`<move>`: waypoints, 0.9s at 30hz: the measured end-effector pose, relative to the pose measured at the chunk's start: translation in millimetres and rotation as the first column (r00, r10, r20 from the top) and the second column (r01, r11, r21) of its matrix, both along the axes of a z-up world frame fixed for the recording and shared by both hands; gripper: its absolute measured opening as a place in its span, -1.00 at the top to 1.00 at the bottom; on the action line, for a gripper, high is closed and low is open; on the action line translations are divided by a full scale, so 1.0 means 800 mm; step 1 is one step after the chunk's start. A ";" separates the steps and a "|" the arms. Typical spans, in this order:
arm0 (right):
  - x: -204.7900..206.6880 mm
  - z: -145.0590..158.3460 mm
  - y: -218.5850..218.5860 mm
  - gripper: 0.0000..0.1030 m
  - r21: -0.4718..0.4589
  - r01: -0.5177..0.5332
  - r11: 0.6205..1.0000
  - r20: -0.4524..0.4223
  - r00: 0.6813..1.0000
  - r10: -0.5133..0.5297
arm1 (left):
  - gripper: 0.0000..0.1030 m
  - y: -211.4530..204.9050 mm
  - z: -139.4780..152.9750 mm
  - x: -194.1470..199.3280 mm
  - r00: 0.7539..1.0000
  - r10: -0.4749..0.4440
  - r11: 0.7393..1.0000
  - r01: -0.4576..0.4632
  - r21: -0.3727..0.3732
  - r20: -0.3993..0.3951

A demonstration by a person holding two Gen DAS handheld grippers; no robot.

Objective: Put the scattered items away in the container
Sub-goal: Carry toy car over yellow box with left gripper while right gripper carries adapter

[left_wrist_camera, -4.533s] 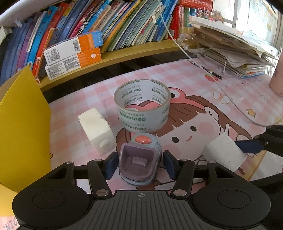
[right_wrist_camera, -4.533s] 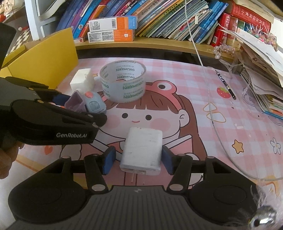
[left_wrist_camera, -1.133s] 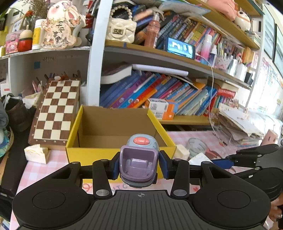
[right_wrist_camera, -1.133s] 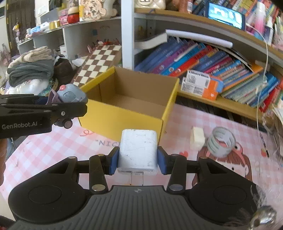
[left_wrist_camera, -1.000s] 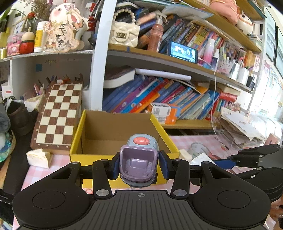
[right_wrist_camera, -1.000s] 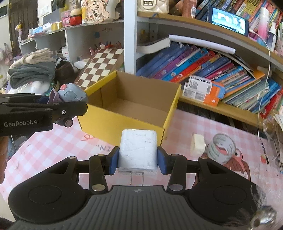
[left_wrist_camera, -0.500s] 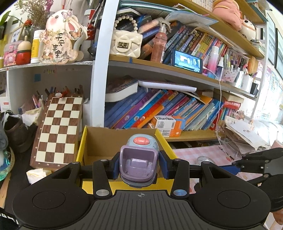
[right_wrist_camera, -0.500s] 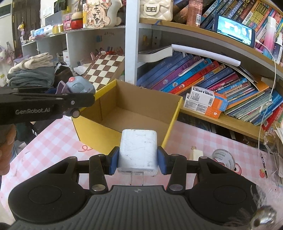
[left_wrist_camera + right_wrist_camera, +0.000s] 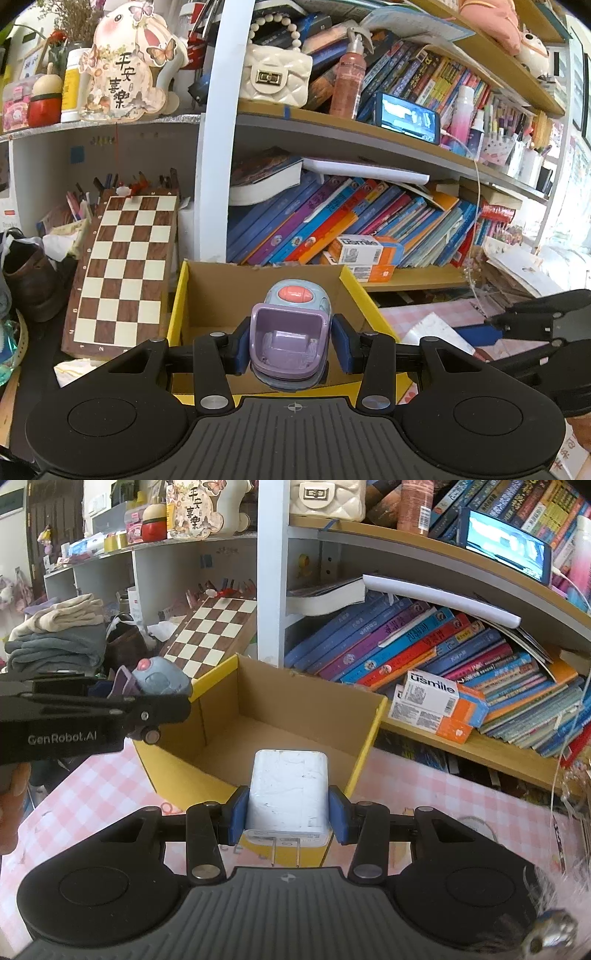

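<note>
Two tongs are each carrying one item above the open box. The left tongs are pinching a small purple and grey toy car between their blue pads, its red-buttoned nose pointing away from the camera; the toy is hanging in the air over the near wall of the yellow cardboard box. The right tongs are gripping a white charger plug by its sides, its two metal prongs pointing back toward the camera, and it is hovering over the near right corner of the same box. In the right wrist view the left tongs are reaching in from the left, above the box's left wall, with the toy showing above them. The box is sitting on the pink checked desk, its brown inside showing no items. A chessboard is leaning just behind the box, beside shelves of books.
</note>
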State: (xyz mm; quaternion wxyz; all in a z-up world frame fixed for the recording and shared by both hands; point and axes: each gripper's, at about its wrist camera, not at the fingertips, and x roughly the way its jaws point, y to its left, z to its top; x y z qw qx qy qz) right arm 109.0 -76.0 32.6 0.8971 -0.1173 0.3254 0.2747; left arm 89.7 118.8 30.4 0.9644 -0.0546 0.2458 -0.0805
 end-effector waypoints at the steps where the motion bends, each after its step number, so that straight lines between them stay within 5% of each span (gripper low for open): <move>1: 0.003 0.000 0.001 0.18 0.000 -0.003 1.000 -0.001 1.000 0.003 | 0.18 0.000 -0.001 0.002 1.000 -0.001 1.000 0.001 0.001 -0.003; 27: 0.069 -0.024 0.030 0.18 0.025 -0.045 0.999 -0.048 0.998 0.046 | 0.18 0.012 -0.045 0.082 0.992 0.014 0.999 -0.007 0.052 -0.129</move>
